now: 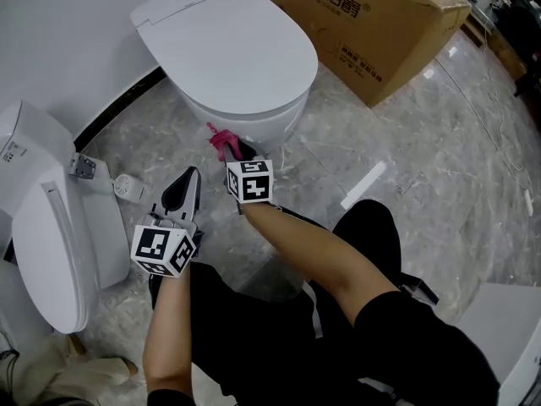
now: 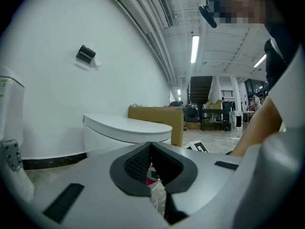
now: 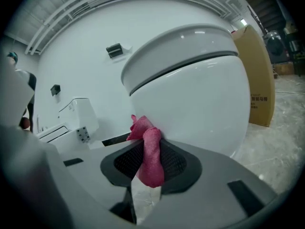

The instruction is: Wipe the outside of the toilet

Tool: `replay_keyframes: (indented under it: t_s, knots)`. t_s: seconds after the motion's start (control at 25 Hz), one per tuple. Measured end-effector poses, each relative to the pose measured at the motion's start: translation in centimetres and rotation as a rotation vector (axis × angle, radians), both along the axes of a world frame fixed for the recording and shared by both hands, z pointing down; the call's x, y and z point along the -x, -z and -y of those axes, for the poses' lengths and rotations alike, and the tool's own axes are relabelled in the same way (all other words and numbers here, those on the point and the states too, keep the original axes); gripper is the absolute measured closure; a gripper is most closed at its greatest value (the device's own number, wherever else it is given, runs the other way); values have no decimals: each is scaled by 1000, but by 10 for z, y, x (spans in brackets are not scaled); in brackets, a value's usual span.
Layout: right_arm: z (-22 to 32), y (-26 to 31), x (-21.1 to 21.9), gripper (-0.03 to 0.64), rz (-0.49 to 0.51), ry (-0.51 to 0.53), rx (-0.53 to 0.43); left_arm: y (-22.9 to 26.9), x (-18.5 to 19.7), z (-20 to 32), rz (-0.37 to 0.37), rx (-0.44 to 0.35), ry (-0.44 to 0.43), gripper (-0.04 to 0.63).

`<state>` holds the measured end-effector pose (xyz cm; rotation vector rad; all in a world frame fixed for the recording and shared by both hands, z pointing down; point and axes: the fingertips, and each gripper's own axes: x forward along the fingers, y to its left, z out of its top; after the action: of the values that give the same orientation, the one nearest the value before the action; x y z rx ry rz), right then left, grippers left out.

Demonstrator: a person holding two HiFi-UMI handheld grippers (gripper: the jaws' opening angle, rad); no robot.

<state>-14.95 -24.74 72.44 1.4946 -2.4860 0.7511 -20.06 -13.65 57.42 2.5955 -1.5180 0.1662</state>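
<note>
Bare right forearm (image 1: 313, 252) reaches down toward the white toilet (image 1: 228, 49), which stands just beyond both sets of fingers. Of the 2 tools, the right gripper (image 1: 230, 149) is clamped on a pink cloth (image 3: 150, 151) against the bowl's lower front. Just beside it, the left gripper (image 1: 184, 189) has its fingers closed together, empty.

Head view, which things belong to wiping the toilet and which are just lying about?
In the job: toilet, pink cloth, right tool gripping it.
Lying about: cardboard box, second toilet at left, white strip, left tool shut and empty.
</note>
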Motion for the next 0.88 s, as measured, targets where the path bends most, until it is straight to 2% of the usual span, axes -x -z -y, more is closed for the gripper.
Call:
replay_keyframes:
  t_s: [0.28,0.52,0.76,0.88]
  knots:
    - [-1,-9,-12,497,-4,10,46,-7,-9,-4,4,8,-35,581]
    - [-4,-11,-38,497,-51,101,61,-4,-14,3,9,10,-45,581]
    - [-3,-6,-71,499,-146,220,38,1,-24,10,33,1,-69,581]
    - [-1,-7,-91,497,-169,235,36,0,-28,10,45,9,-77,581]
